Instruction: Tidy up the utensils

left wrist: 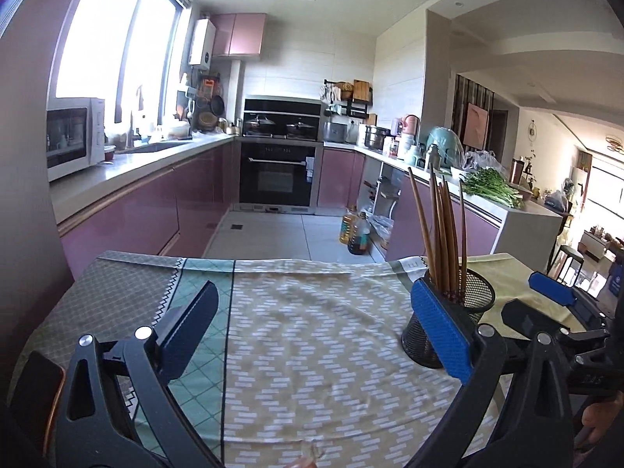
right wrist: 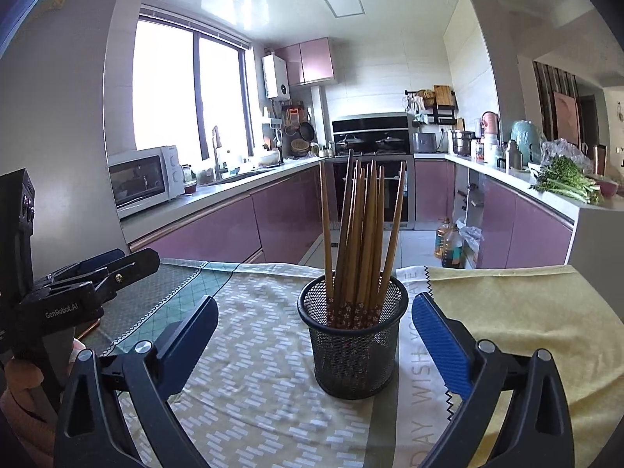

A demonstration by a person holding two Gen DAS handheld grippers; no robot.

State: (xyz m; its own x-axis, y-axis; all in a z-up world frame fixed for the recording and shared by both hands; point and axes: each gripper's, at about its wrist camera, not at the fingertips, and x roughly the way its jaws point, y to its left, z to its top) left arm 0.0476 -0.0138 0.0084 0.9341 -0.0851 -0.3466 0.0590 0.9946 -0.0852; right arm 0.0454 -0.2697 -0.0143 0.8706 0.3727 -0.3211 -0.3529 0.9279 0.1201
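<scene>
Both sets of fingers spread wide, gripping nothing: mesh cup (right wrist: 353,335) of chopsticks (right wrist: 360,234) centred ahead of right gripper (right wrist: 316,335), just behind left gripper's (left wrist: 316,331) right finger (left wrist: 440,331).

Bright window (right wrist: 187,89) glare, warped dark edges

A black wire-mesh metal holder (right wrist: 353,335) is seen, filled with smooth, matt wooden chopsticks (right wrist: 360,234). The desk is covered by soft woven cloths (right wrist: 257,355). Ribbed blue pads are carried on the matt black plastic fingers (right wrist: 440,341). Glossy cabinet fronts (right wrist: 218,230) are visible.
</scene>
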